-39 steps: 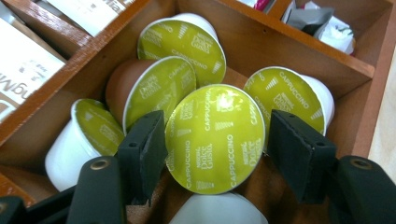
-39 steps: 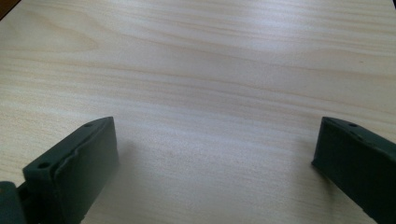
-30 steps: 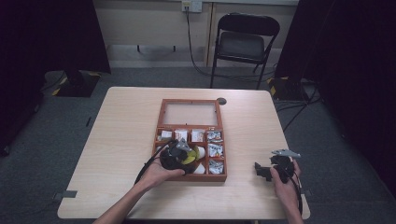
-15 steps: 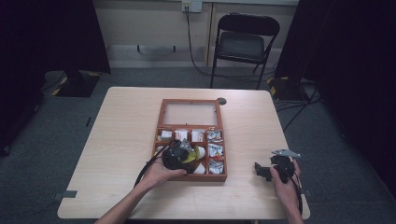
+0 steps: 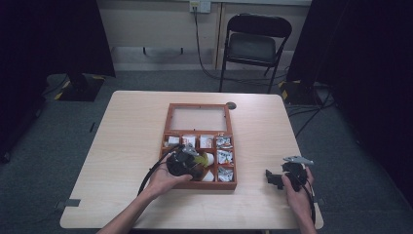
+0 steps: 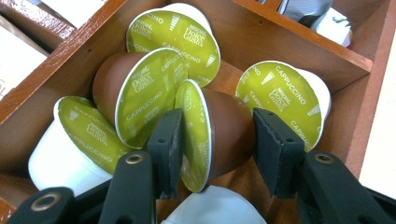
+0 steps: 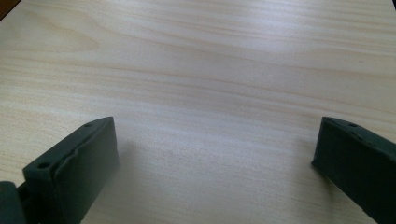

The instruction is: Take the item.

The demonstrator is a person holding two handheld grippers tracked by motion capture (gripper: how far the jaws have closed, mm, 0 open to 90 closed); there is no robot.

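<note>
A brown coffee capsule with a green "Cappuccino" lid (image 6: 223,128) lies on its side between the jaws of my left gripper (image 6: 216,140), which is shut on it, one jaw on the lid and one on the base. Several more such capsules (image 6: 173,32), brown and white, crowd the same compartment of the wooden box (image 5: 168,119). In the high view the left gripper (image 5: 184,161) sits over the box's front left part. My right gripper (image 5: 275,178) rests low over bare table right of the box, open with nothing between its fingers (image 7: 79,163).
The box's other compartments hold small packets (image 5: 224,156), and its hinged glass lid (image 5: 198,118) lies open toward the far side. A small dark disc (image 5: 231,105) lies on the table behind the box. A folding chair (image 5: 253,44) stands beyond the table.
My left gripper has shifted a little leftward over the box's front compartments. The right gripper has stayed where it was.
</note>
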